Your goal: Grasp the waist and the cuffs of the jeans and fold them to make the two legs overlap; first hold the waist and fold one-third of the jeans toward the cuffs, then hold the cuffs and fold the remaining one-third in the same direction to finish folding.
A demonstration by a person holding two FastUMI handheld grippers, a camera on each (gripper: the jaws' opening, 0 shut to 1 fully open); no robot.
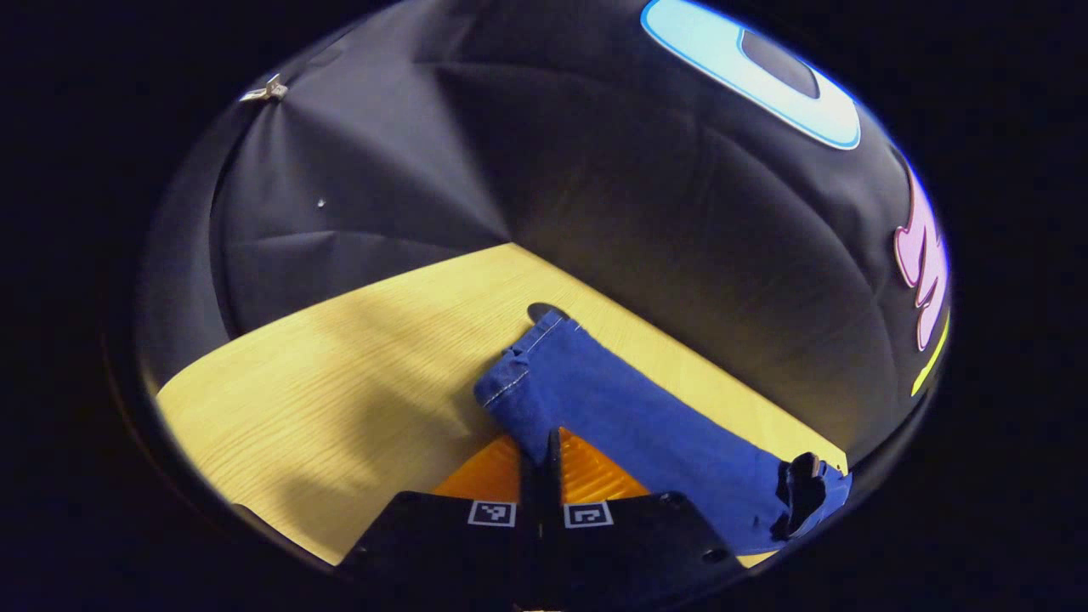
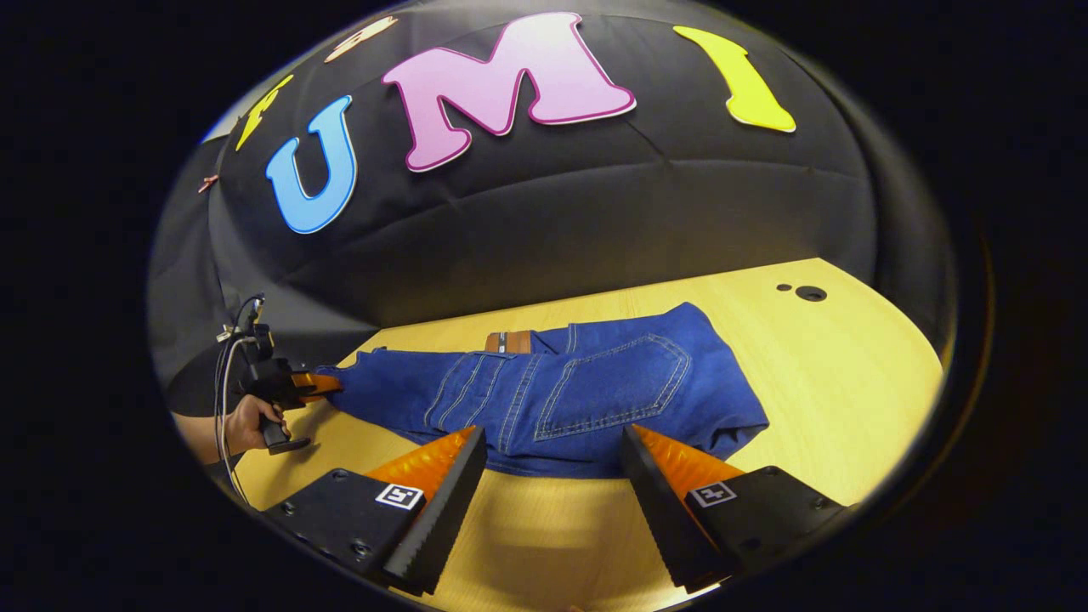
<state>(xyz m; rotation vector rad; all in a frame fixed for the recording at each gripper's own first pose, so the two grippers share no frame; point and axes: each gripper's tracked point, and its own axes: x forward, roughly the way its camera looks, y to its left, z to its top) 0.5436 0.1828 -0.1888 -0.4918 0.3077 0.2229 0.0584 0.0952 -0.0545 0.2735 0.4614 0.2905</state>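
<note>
Blue jeans point(image 2: 578, 399) lie lengthwise across the wooden table point(image 2: 850, 382), back pocket up and a brown waist patch point(image 2: 508, 342) at the far edge. My right gripper point(image 2: 552, 429) stands open at the near edge of the seat, a finger on either side, nothing pressed between them. At the far left, a hand point(image 2: 246, 425) holds my left gripper point(image 2: 316, 384) against the leg end. In the left gripper view, the left gripper point(image 1: 541, 442) is shut on the jeans point(image 1: 629, 416) just beside the stitched cuff point(image 1: 518, 365). A dark shape point(image 1: 801, 497) sits at the jeans' far end.
Two small dark holes point(image 2: 803, 293) mark the table top at the far right. The black booth wall closes the table's far side in both views. Bare wood point(image 1: 340, 382) stretches left of the cuff. Cables point(image 2: 228, 357) hang from the left gripper's handle.
</note>
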